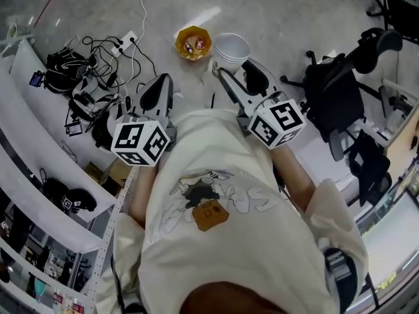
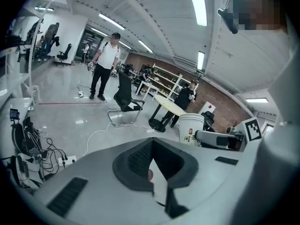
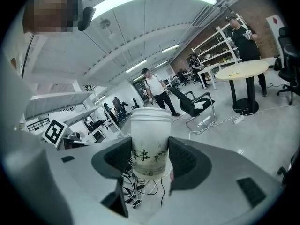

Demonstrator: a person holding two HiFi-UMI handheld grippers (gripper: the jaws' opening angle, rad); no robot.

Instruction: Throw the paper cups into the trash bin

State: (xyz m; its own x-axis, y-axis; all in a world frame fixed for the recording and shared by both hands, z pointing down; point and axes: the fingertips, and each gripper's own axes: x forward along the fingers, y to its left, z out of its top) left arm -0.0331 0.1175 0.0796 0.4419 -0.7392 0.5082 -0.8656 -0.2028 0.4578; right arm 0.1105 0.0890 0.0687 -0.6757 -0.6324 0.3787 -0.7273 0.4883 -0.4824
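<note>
My right gripper (image 1: 236, 67) is shut on a white paper cup (image 1: 231, 46) with dark printed characters, and holds it upright. In the right gripper view the cup (image 3: 150, 135) stands between the two black pads of the right gripper (image 3: 150, 162), which press on its sides. A small orange bin (image 1: 194, 42) with some things inside sits on the floor just left of the cup. My left gripper (image 1: 159, 87) hangs beside it, shut, with nothing in it (image 2: 151, 165). The left gripper view also shows the cup (image 2: 191, 128) off to the right.
Cables and a power strip (image 1: 124, 44) lie on the floor at the left, beside white shelving (image 1: 39, 110). Black office chairs (image 1: 334, 90) stand at the right. Further off are a round table (image 3: 243, 69), a chair (image 2: 125, 95) and several people.
</note>
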